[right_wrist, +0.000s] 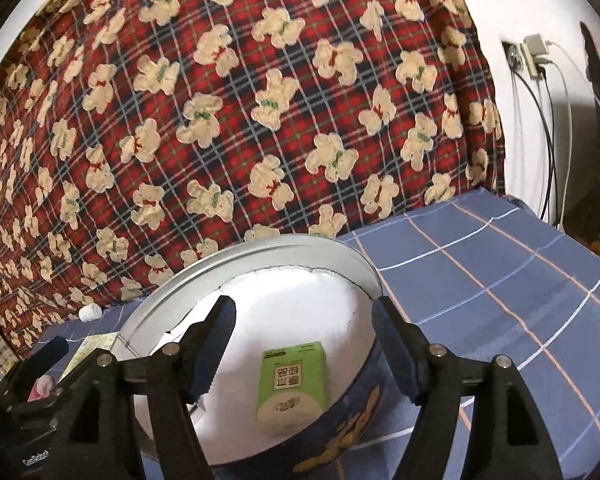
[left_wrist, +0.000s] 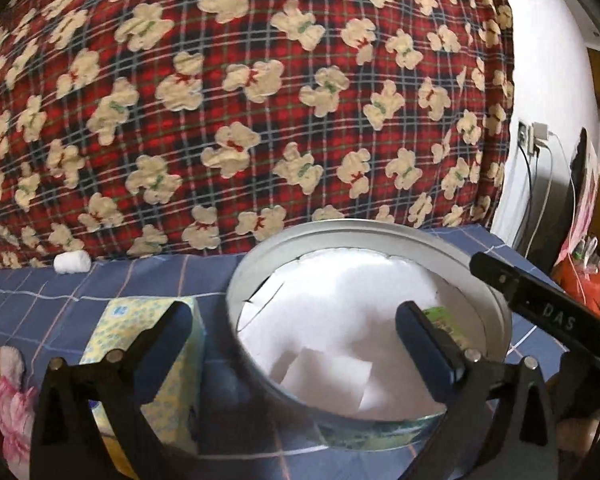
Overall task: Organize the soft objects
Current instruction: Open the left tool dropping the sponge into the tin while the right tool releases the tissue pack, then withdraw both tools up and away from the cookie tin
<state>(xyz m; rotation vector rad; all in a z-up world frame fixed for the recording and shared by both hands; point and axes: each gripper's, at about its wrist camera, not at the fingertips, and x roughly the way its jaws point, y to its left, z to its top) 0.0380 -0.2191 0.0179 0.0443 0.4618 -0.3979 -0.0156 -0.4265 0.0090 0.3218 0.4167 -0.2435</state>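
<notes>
A round tin (right_wrist: 364,412) lined with white paper sits on the blue checked bed (right_wrist: 500,280), low in the middle of both views. A green tissue pack (right_wrist: 292,384) lies inside it. The right tool (right_wrist: 304,344) hangs spread over the tin, holding nothing. The left tool (left_wrist: 292,344) is spread too, straddling the tin's near rim. A yellow tissue box (left_wrist: 140,336) stands just left of the tin. A white cotton roll (left_wrist: 73,261) lies at the foot of the red bear-print blanket (left_wrist: 240,100), and a pink cloth (left_wrist: 10,400) shows at lower left.
</notes>
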